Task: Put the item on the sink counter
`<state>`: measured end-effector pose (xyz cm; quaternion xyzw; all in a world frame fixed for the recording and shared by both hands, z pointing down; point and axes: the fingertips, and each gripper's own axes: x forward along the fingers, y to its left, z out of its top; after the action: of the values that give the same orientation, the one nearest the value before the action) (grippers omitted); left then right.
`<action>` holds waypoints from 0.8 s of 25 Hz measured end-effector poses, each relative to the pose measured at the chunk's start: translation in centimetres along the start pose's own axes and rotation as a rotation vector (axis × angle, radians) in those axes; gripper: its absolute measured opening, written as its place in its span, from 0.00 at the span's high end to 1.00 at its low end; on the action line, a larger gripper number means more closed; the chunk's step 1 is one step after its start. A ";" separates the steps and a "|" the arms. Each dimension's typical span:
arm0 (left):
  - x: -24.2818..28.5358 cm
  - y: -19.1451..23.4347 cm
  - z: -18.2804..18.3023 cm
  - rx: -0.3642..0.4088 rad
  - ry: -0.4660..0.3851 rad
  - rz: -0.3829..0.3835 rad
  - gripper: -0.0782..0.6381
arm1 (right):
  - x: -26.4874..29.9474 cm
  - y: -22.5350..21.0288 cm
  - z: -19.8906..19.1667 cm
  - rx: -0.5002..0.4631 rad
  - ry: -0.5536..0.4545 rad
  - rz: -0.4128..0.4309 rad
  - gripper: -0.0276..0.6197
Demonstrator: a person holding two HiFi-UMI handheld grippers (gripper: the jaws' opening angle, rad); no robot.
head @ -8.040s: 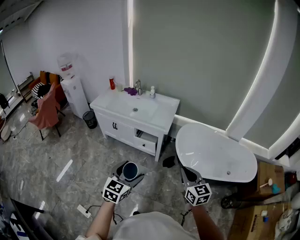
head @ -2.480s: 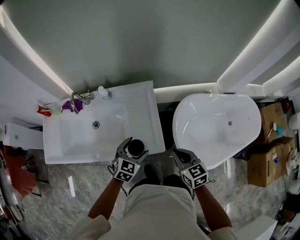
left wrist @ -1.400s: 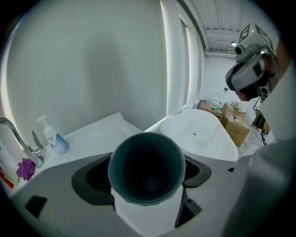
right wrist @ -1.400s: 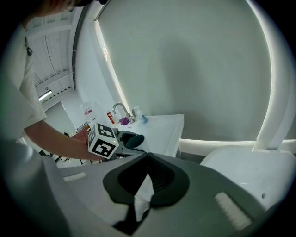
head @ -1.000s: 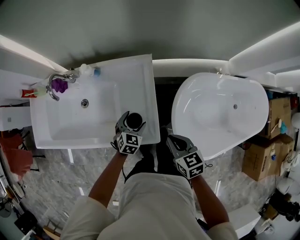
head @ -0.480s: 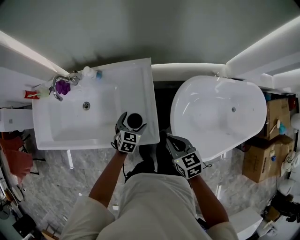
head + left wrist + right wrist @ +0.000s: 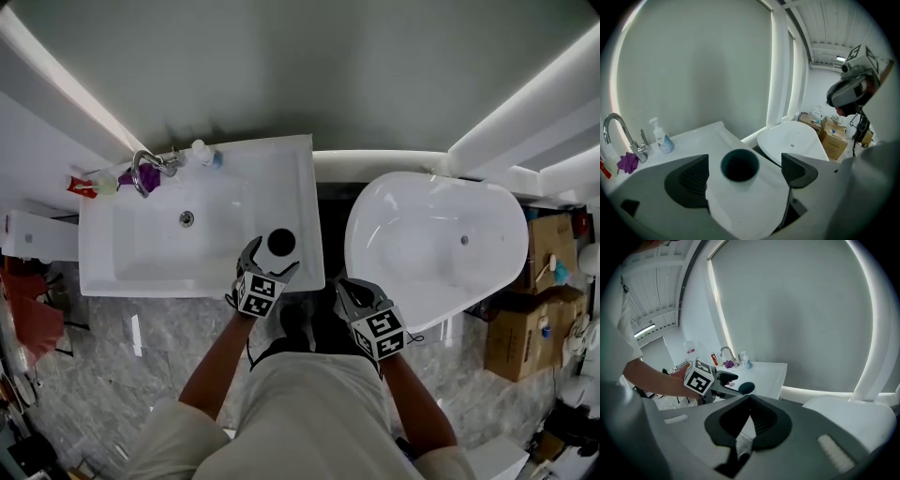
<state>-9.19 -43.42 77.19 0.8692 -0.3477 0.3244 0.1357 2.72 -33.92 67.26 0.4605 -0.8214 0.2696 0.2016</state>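
Head view shows a white bathtub (image 7: 436, 239) at right and the white sink counter (image 7: 295, 178) at left, a dark gap between them. The left gripper (image 7: 272, 257) reaches over the counter's near right corner, its jaws spread wide and their pads clear of the dark cup (image 7: 281, 243), which stands upright between them on the counter, right of the basin. The right gripper (image 7: 349, 292) hangs by the tub's near edge, jaws pressed together on nothing. A faucet (image 7: 142, 169) stands at the counter's far left.
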 end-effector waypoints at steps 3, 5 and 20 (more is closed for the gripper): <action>-2.2 -0.6 0.6 0.031 -0.023 -0.019 0.24 | -0.6 1.2 0.3 -0.008 -0.019 -0.009 0.94; -3.7 -1.0 1.1 0.036 -0.034 -0.034 0.24 | -1.1 2.0 0.5 -0.015 -0.033 -0.015 0.94; -12.9 -4.0 3.5 0.008 -0.125 -0.038 0.51 | -5.5 5.4 1.1 -0.037 -0.126 -0.043 0.94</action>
<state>-11.83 -35.46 65.99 0.8946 -0.3378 0.2684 0.1161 0.69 -28.73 61.84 0.4903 -0.8271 0.2204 0.1637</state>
